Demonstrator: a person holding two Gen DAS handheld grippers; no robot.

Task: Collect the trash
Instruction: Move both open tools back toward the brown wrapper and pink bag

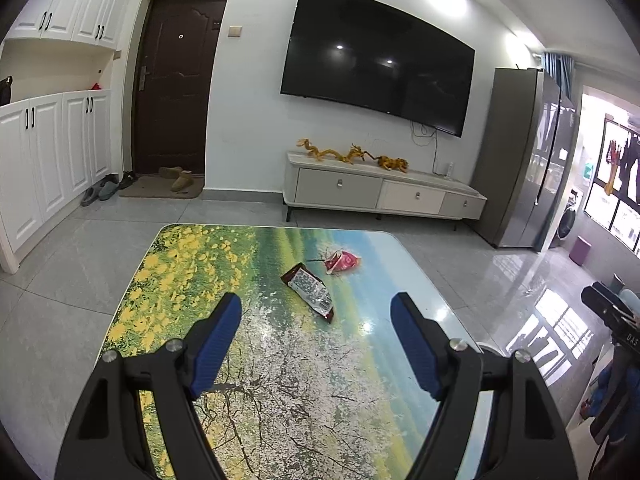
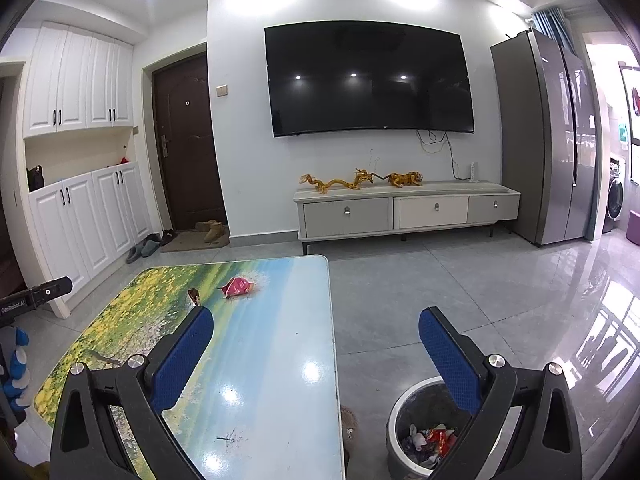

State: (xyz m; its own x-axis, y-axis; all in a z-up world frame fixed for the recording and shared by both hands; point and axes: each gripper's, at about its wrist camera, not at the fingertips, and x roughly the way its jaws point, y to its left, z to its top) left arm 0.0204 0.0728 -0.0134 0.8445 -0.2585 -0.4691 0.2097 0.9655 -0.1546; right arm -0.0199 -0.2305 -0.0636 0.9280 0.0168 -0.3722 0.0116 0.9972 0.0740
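A dark red snack wrapper (image 1: 309,291) lies on the landscape-print table (image 1: 280,380), with a crumpled red wrapper (image 1: 341,261) just beyond it. My left gripper (image 1: 316,308) is open and empty, held above the table just short of the dark wrapper. My right gripper (image 2: 316,320) is open and empty over the table's right edge (image 2: 280,360). In the right wrist view the red wrapper (image 2: 239,287) shows clearly and the dark wrapper (image 2: 194,295) is mostly hidden behind my left finger. A grey trash bin (image 2: 404,412) with wrappers inside stands on the floor below my right finger.
A TV stand (image 2: 404,210) with golden figurines and a wall TV (image 2: 368,80) are straight ahead. A fridge (image 2: 544,140) stands at right, white cabinets (image 2: 84,216) and a dark door (image 2: 186,148) at left. Shoes (image 2: 144,248) lie by the door.
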